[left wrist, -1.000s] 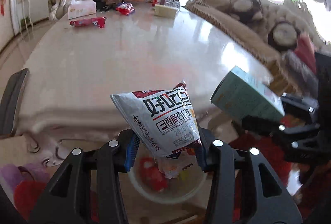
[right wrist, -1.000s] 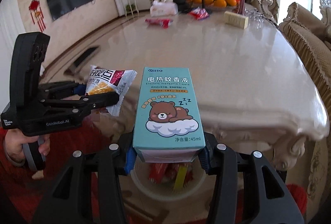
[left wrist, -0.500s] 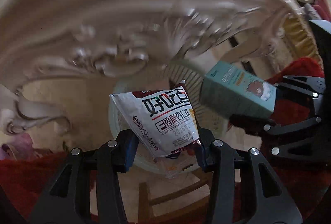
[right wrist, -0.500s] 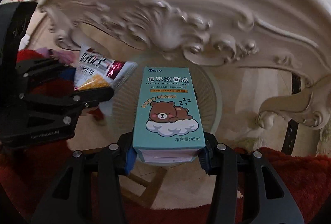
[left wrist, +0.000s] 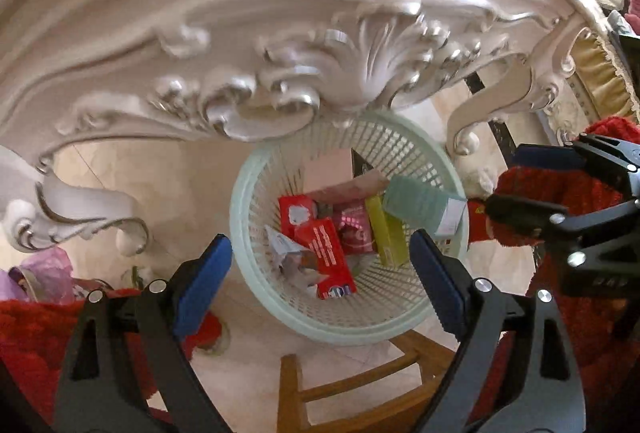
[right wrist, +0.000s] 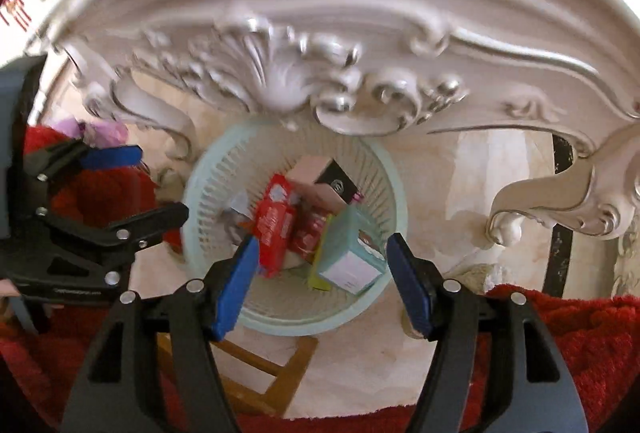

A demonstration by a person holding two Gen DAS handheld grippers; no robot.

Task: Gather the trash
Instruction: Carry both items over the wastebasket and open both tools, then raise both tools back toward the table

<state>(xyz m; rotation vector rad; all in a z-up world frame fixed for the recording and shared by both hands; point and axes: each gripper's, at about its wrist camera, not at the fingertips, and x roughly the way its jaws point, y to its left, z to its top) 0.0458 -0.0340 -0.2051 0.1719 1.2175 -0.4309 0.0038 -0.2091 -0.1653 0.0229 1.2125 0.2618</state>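
Note:
A pale green mesh basket (left wrist: 256,273) stands on a wooden stool below the carved table edge; it also shows in the right wrist view (right wrist: 384,169). In it lie red packets (left wrist: 332,253), the white snack bag (left wrist: 286,251) and the teal mosquito-liquid box (left wrist: 420,203), also seen in the right wrist view (right wrist: 352,253). My left gripper (left wrist: 320,281) is open and empty above the basket. My right gripper (right wrist: 320,273) is open and empty above it too, and shows at the right of the left wrist view (left wrist: 536,189).
The ornate cream table apron (left wrist: 280,73) overhangs the basket's far side. A carved table leg (right wrist: 540,201) stands to the right. The wooden stool (left wrist: 360,385) is under the basket. Red fabric (right wrist: 560,333) lies below both grippers.
Both grippers tilted down from the tabletop to the basket and opened. The snack bag and the teal box dropped into the basket.

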